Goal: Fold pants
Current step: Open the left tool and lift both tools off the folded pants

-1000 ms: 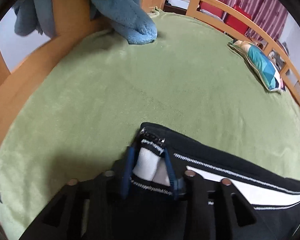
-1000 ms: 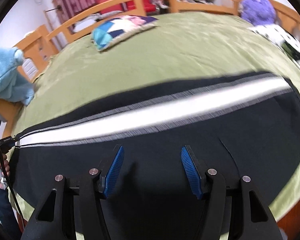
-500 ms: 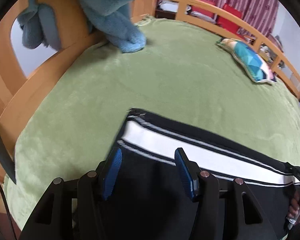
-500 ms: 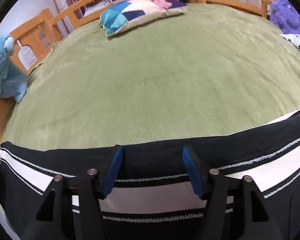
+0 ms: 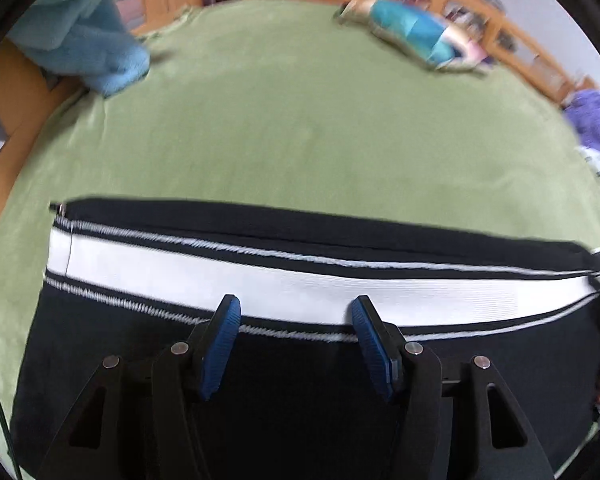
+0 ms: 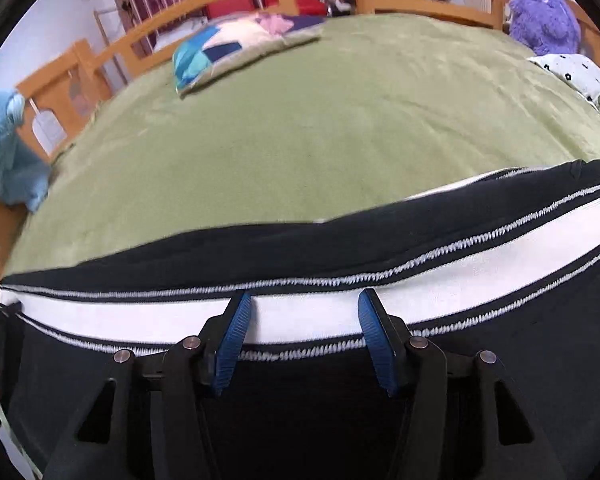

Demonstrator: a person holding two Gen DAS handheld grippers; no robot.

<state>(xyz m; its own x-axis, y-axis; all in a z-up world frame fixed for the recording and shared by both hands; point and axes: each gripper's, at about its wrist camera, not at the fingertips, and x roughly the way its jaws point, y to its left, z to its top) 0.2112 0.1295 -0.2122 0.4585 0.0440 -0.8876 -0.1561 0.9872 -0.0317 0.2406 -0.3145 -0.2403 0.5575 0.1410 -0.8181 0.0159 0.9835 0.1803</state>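
pants (image 5: 300, 280) run past both frame edges.

Your left gripper (image 5: 296, 312) points steeply down, its blue pads (image 5: 220, 344) apart with nothing pinched; the jaws have just been opening. Your right gripper (image 6: 302, 306) tilts down likewise, pads (image 6: 374, 340) parted and empty, jaws just closing slightly.

No readable text, labels, brands, nos. or signs showed in either view. Pants (image 5: 300, 288) had only a plain white stripe w/ stitching, no lettering. Pillow (image 6: 244, 48) carried colour patches only, no words. Left view was blurred.
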